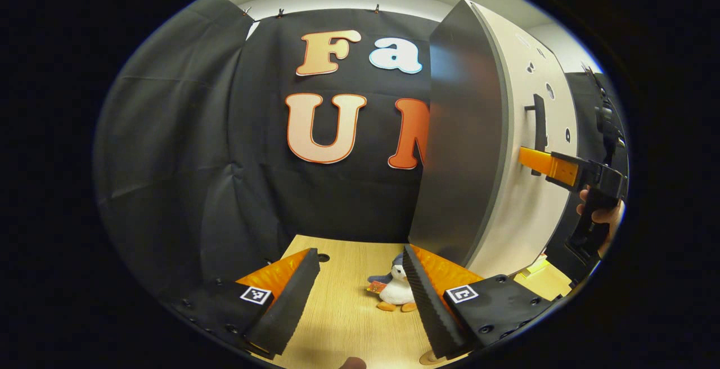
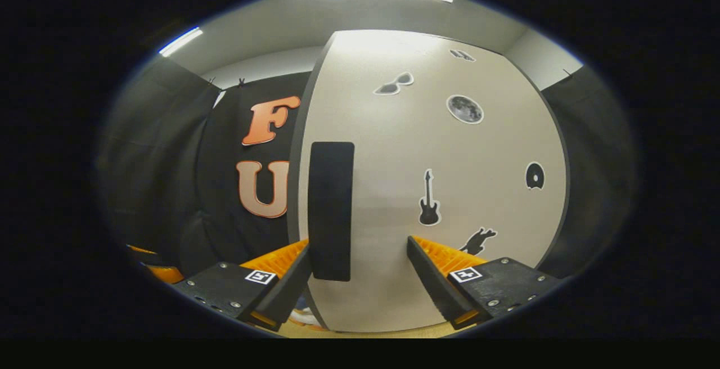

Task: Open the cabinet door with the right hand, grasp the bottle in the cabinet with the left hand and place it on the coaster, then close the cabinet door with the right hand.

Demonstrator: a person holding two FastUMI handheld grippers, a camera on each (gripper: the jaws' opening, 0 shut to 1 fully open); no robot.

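**Right gripper lined up on the door handle, door not yet pulled**

The cabinet door (image 2: 427,189) is closed as far as the right gripper view shows; its pale front carries some small dark stickers. On its left part sits the dark vertical handle (image 2: 331,210). The handle stands between the two fingers of the right gripper (image 2: 360,270), much closer to the left finger than to the right one. The fingers are spread apart and I cannot say that either one touches the handle.

In the left gripper view the same cabinet (image 1: 467,149) stands on the right, and the right gripper (image 1: 534,158), held by a hand (image 1: 602,211), reaches to the handle (image 1: 540,127) from the side.

To do this step well, I judge that the fingers should close on the middle of the handle, with the handle centred between them first, and then pull along the arc of the hinge, not straight back, so the grip does not slip.

The left gripper (image 1: 360,290) waits with its fingers wide open and empty, above the wooden table (image 1: 349,324), near the left side of the cabinet. A small penguin toy (image 1: 394,287) lies on the table between its fingers, farther away. The bottle is presumably behind the door.
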